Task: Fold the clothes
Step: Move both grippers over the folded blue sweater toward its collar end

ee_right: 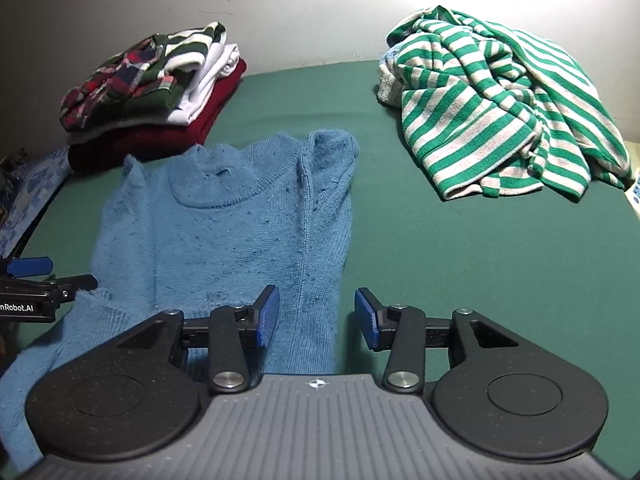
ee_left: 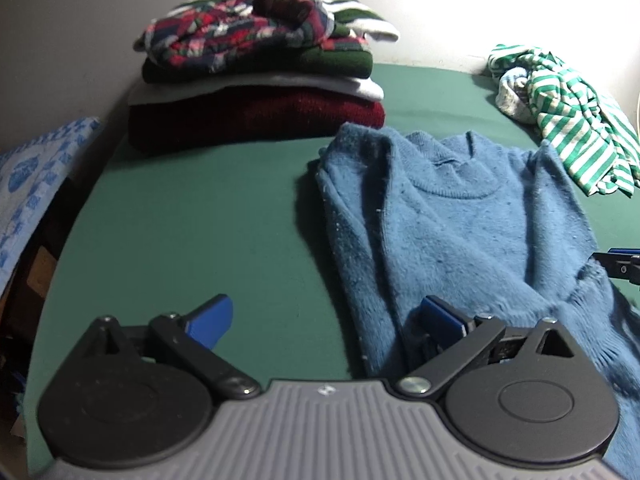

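On green table [ee_right: 440, 240] | blue sweater [ee_right: 224, 216] | left claw [ee_left: 326, 316] "nRobot.AI", right claw [ee_right: 316, 316] both released

Blue sweater [ee_right: 240, 216] on a green desk [ee_right: 460, 264]; green-and-white striped garment [ee_right: 500, 120] at the far right corner; at the far left, a stack [ee_left: 256, 92] of plaid, dark green, white, maroon

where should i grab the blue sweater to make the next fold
Likely the two bottom corners of the blue sweater, coming in low from the near edge. Its sides are already folded in, so it lies as a long strip with the collar at the far end. The left gripper and right gripper are both open at that hem, one per side; then carry it toward the collar.
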Motion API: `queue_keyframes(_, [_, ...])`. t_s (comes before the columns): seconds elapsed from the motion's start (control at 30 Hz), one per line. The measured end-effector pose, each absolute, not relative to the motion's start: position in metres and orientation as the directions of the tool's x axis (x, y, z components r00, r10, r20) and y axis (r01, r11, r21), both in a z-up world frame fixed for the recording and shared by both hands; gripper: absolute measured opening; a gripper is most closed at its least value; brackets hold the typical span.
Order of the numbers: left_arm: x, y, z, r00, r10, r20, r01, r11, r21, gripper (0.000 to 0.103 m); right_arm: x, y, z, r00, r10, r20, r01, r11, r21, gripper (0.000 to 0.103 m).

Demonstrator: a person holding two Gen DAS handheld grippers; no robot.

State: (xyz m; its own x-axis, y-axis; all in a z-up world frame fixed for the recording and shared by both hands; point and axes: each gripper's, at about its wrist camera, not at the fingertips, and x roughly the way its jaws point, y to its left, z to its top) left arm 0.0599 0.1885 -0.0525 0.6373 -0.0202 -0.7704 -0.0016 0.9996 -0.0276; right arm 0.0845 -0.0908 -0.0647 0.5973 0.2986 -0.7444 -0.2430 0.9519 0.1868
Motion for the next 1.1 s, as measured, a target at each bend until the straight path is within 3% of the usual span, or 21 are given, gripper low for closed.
queue_keyframes(0.43, [0.089, 0.193, -0.061, 0.636, -0.069, -0.769, 0.019, 0.997, -0.075, 0.102, 0.11, -0.085, -0.071, 0.614, 0.326, -0.719, -0.295, 0.94, 0.174, 0.05])
queue_keyframes(0.63, [0.093, 0.19, -0.051, 0.617, -0.089, -0.782, 0.059, 0.996, -0.067, 0.099, 0.122, -0.084, -0.063, 0.569, 0.344, -0.747, -0.291, 0.934, 0.208, 0.048])
queue_keyframes(0.77, [0.1, 0.186, -0.026, 0.61, -0.09, -0.787, 0.156, 0.988, 0.008, 0.1, 0.137, -0.081, -0.031, 0.536, 0.358, -0.765, -0.357, 0.917, 0.179, 0.048])
queue_keyframes(1.1, [0.118, 0.182, 0.0, 0.574, -0.009, -0.818, 0.194, 0.973, 0.125, 0.102, 0.155, -0.065, 0.027, 0.41, 0.33, -0.85, -0.587, 0.809, 0.03, 0.047])
